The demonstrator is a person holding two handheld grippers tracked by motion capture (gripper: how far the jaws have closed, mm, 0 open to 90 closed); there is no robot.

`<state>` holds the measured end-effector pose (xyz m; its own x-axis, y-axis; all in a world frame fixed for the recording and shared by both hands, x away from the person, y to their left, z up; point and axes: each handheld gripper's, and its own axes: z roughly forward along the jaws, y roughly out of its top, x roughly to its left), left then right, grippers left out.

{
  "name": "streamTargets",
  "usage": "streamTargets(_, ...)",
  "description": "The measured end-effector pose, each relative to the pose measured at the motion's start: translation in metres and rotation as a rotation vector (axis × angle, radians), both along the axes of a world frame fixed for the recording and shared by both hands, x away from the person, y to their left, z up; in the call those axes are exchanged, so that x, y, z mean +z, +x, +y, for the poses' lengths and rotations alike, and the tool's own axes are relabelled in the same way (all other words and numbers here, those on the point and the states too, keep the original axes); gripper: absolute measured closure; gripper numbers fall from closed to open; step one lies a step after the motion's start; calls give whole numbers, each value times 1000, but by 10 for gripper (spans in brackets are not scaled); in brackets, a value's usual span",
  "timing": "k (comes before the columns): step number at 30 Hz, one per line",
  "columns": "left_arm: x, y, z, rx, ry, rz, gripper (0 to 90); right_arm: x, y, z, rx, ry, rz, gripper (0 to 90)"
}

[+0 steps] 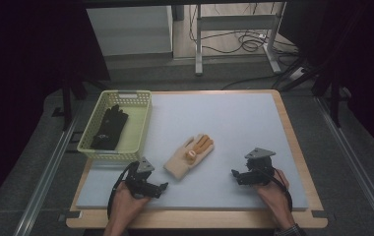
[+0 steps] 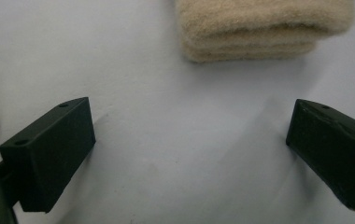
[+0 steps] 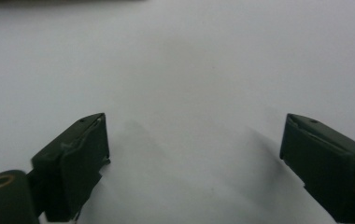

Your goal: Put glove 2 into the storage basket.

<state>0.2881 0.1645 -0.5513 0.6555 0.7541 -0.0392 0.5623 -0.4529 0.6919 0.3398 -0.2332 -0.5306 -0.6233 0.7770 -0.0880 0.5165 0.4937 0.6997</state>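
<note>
A cream glove with tan fingers (image 1: 190, 156) lies flat on the pale blue mat, near the middle front. A black glove (image 1: 109, 129) rests inside the yellow-green basket (image 1: 140, 129) at the left. My left gripper (image 1: 161, 187) sits low on the mat just left of the cream glove's cuff, jaws wide apart and empty; the cuff (image 2: 264, 28) shows ahead of them. My right gripper (image 1: 234, 174) is to the right of the cream glove, jaws spread wide over bare mat (image 3: 189, 70) with nothing between them.
The mat lies on a wooden board (image 1: 300, 162) whose edge shows all round. Metal rails (image 1: 47, 172) run along both sides of the table. Behind it stand a desk frame and cables (image 1: 244, 42) on the floor.
</note>
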Motion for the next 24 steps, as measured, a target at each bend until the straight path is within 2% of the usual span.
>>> streamTargets(3,0,0,0,0,0,-1,17,-2,3,-3,-15,33,23,46)
streamTargets(16,1,0,0,7,-8,8,19,-3,2,-3,-13,33,14,45)
streamTargets(20,5,2,-1,22,-6,29,49,-3,2,-3,-12,33,14,45)
streamTargets(22,9,2,-1,13,-26,29,41,-3,2,-3,-13,33,13,46)
streamTargets(24,13,2,-4,3,-24,22,21,-3,2,-3,-13,32,13,45)
